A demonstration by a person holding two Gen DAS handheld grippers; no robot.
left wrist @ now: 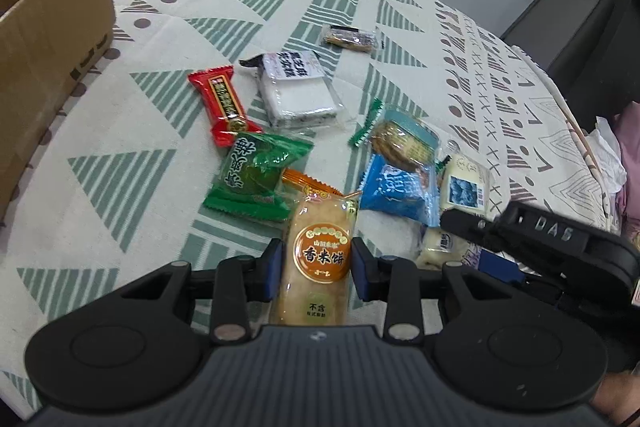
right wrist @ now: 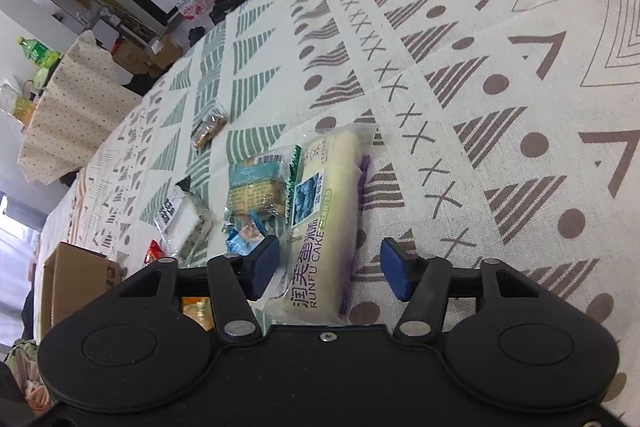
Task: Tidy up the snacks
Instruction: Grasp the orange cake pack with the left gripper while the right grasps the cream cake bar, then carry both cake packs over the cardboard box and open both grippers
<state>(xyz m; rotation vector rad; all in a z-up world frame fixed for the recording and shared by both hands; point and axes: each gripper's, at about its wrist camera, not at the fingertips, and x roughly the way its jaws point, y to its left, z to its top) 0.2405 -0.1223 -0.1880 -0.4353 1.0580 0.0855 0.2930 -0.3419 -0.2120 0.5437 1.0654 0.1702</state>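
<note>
Left hand-held gripper: closed on the rice cracker packet; both blue pads are pressed to the packet's sides, and its lower end is hidden behind the gripper body.
Right hand-held gripper: set fairly wide astride the cake packet; one pad is seen close against the wrapper, the other clearly apart from it, so nothing is gripped. In the left view only one black finger is shown, cut off at the frame edge.
Cake packet: laid on the patterned cloth covering the counter, its near end hidden under the gripper.
Other snacks: a green packet, a red packet, a white packet and a blue packet are scattered on the cloth; a small dark bar lies apart, its print too blurred to read.
Cardboard box: placed at the far left, open-topped, partly cut off; its contents cannot be seen.
</note>
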